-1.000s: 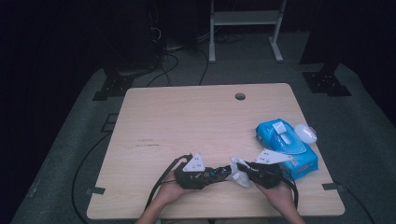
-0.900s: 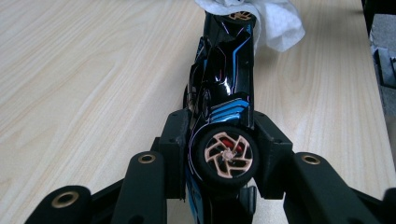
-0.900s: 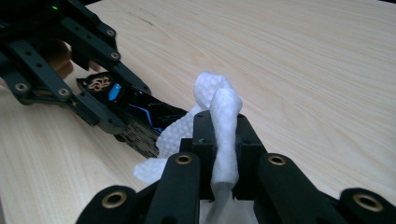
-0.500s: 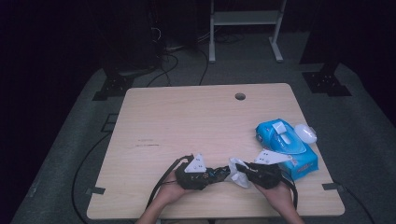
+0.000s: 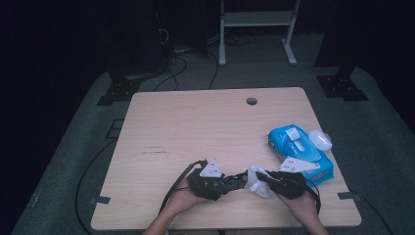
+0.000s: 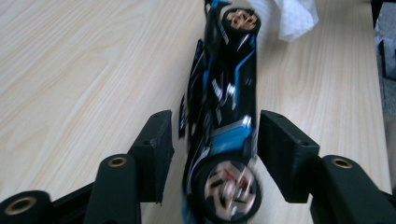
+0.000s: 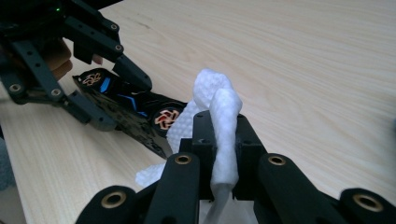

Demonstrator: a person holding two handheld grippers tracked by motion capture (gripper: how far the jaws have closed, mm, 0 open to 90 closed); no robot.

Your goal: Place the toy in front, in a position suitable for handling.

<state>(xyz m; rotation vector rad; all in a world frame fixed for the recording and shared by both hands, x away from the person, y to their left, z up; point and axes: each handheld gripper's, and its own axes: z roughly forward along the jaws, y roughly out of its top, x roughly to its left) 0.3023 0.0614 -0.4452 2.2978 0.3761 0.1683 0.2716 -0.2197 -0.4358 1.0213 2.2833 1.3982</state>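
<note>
Left gripper view: the left tongs (image 6: 212,154) are seen standing released around a black and blue toy car (image 6: 224,112), a gap showing on each side between the pads and its body; these jaws have just been opening, with the car lying between them, tilted on its side against the counter (image 6: 84,70). In the right gripper view, the right tongs (image 7: 219,140) are clenched on a white wet wipe (image 7: 222,126), which is folded over and stands up between the pads, its loose end trailing down beside the car's wheel.

In the high view, both tongs are seen close together near the front edge of the counter, left tongs (image 5: 240,180) and right tongs (image 5: 259,179) almost meeting, with the wipe (image 5: 255,180) between them. A blue pack of wipes (image 5: 298,152) lies just to the right, and a small white object (image 5: 320,139), too indistinct to name, rests against it.

The step in hand is judged to be wiping the car. It would be done well if the car were re-gripped squarely across its body before the wipe is pressed on, since a loose car may slide or roll away. The wipe should be kept firmly pinched and drawn along the bodywork with light pressure.
</note>
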